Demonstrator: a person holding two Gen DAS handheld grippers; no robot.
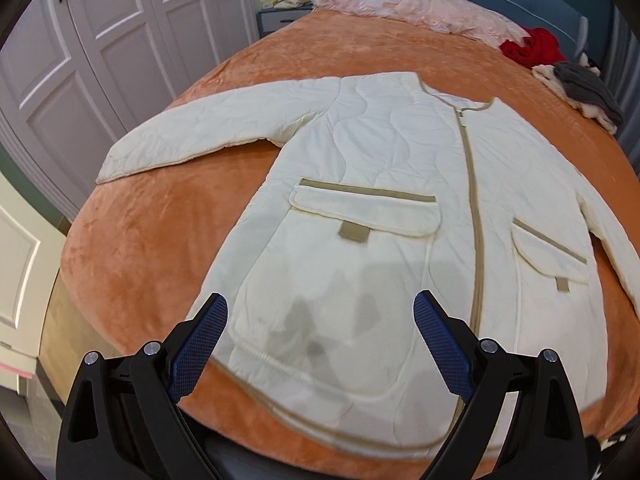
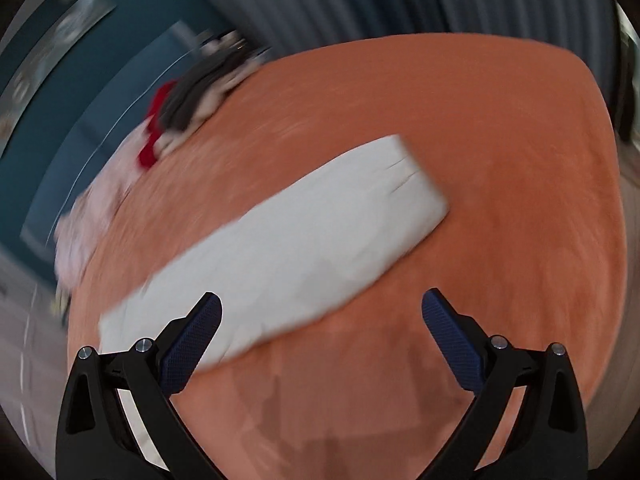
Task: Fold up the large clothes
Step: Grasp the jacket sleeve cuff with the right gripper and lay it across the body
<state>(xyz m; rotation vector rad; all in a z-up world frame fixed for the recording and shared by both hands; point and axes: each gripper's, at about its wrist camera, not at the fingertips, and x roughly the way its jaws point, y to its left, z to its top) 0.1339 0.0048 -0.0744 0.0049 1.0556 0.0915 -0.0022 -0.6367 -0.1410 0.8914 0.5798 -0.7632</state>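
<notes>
On the orange plush bedspread a cream quilted zip-front jacket with tan trim lies face up, zipped, hem toward me, collar away. One sleeve is stretched out flat to the side, probably laid that way so it can be folded inward cleanly. Nothing folded yet as far as I can judge; this looks like the start.

My left gripper hovers above the hem area, jaws spread wide, pinching nothing; its shadow falls on the lower front panel. I'd guess it's lined up there to reach the hem or side edge.

My right gripper is also spread apart and empty. Its view is heavily motion-blurred. It looks along the jacket's other sleeve, a long pale strip lying flat on the bedspread, cuff end far from me. The left blue finger pad sits over the near part of that sleeve; contact I cannot tell.

Pile of red, grey and white clothes and a pink crumpled quilt sit near the headboard, well apart from the jacket, so the work area stays free.

Next move I'd judge: pinch a sleeve and bring it across the body.
</notes>
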